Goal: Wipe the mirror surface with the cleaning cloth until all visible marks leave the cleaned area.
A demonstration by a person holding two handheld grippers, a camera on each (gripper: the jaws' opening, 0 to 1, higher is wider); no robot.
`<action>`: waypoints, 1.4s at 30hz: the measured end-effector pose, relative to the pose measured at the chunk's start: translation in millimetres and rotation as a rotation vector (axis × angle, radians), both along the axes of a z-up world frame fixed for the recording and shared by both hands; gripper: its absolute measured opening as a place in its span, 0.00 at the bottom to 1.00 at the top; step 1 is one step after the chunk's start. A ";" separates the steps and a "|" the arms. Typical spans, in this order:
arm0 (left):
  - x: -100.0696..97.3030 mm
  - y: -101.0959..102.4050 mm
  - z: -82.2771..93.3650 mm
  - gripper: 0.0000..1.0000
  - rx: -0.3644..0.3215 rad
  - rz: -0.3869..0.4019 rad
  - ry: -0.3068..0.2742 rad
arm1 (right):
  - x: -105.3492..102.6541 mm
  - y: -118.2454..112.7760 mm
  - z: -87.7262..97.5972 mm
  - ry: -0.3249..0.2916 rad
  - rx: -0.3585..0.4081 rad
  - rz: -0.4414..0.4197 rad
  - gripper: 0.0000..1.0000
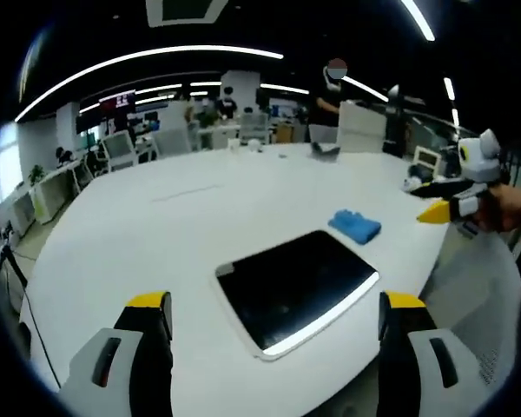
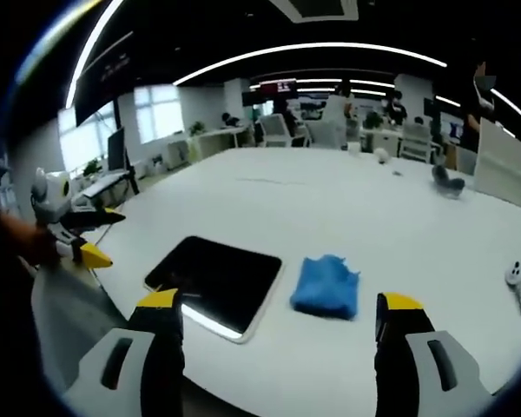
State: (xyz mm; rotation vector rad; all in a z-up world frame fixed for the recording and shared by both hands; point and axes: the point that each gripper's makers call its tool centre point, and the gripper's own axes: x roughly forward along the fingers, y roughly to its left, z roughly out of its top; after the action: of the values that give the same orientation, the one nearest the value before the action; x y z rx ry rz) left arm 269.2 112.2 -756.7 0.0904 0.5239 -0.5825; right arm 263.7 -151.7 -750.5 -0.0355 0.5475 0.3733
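Your left tool (image 1: 276,326) hangs above the near edge of the white bench (image 1: 139,234) with its jaws spread wide and nothing between them. Straight ahead of it, just past the yellow tips, the mirror (image 1: 297,287) lies flat on the bench, a dark rounded rectangle with a pale border that reflects a bright ceiling strip along the side nearest you. Beyond the mirror's far right corner, a little apart from it, sits the blue cleaning cloth (image 1: 355,225), bunched up and untouched. Off to the right of this tool, past the bench edge, your right tool shows with a hand (image 1: 514,207) behind it, its yellow-tipped jaws pointing in toward the bench.

From the right gripper view, your right tool (image 2: 278,326) is also spread wide and carries nothing. The cleaning cloth (image 2: 326,285) lies directly ahead of it, between the lines of the two jaws and closer to the right one, resting on the bench (image 2: 347,208). The mirror (image 2: 215,280) sits just left of the cloth, near it but not touching, ahead of the left jaw. Further left, off the bench edge, the left tool comes into sight, held by a hand (image 2: 30,245); its jaws look parted there too.

Far behind the bench stand office chairs (image 1: 122,148) and desks.
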 end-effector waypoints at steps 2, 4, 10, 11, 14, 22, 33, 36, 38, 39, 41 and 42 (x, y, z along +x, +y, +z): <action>0.3 0.6 0.3 0.99 -0.002 0.005 -0.001 | -0.8 0.9 -0.6 0.008 0.003 0.000 0.91; 0.0 0.1 2.1 0.99 -0.007 0.001 -0.010 | 0.1 1.2 0.4 0.006 0.014 -0.005 0.91; -1.8 -5.4 2.4 0.99 -0.041 -0.013 0.004 | -0.1 2.8 -4.6 0.014 -0.025 -0.006 0.91; -1.7 -5.0 1.9 0.99 -0.038 -0.012 0.004 | -0.6 3.7 -4.0 0.010 -0.025 -0.001 0.91; -2.3 -4.4 0.4 0.99 -0.035 -0.010 0.014 | -0.4 1.9 -3.1 0.002 -0.035 -0.003 0.91; -2.0 -3.3 -1.4 0.99 -0.049 0.001 0.034 | 0.5 0.2 -2.5 0.006 -0.004 -0.019 0.91; 0.2 2.2 -0.9 0.99 -0.048 0.032 0.027 | 0.6 1.2 -2.4 0.011 0.010 -0.023 0.89; 1.4 3.8 -0.2 0.99 -0.035 0.035 0.014 | 0.3 1.2 -2.9 0.016 0.009 -0.024 0.88; 1.4 3.6 -0.5 0.99 -0.047 0.036 0.022 | 0.5 1.0 -2.4 0.013 0.011 -0.027 0.88; 1.4 3.8 -0.9 0.99 -0.047 0.037 0.025 | 0.5 0.8 -2.8 0.014 0.010 -0.028 0.88; 1.1 4.2 -1.2 0.99 -0.045 0.039 0.027 | 0.6 0.8 -2.5 0.014 0.014 -0.029 0.88; 1.1 4.2 -1.4 0.99 -0.045 0.039 0.027 | 0.5 0.9 -2.9 0.016 0.013 -0.029 0.88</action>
State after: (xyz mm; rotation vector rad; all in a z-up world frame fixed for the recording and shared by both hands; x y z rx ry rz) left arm 270.3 116.4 -758.0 0.0294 0.5377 -0.5583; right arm 264.2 -150.8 -753.4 -0.0118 0.5606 0.3489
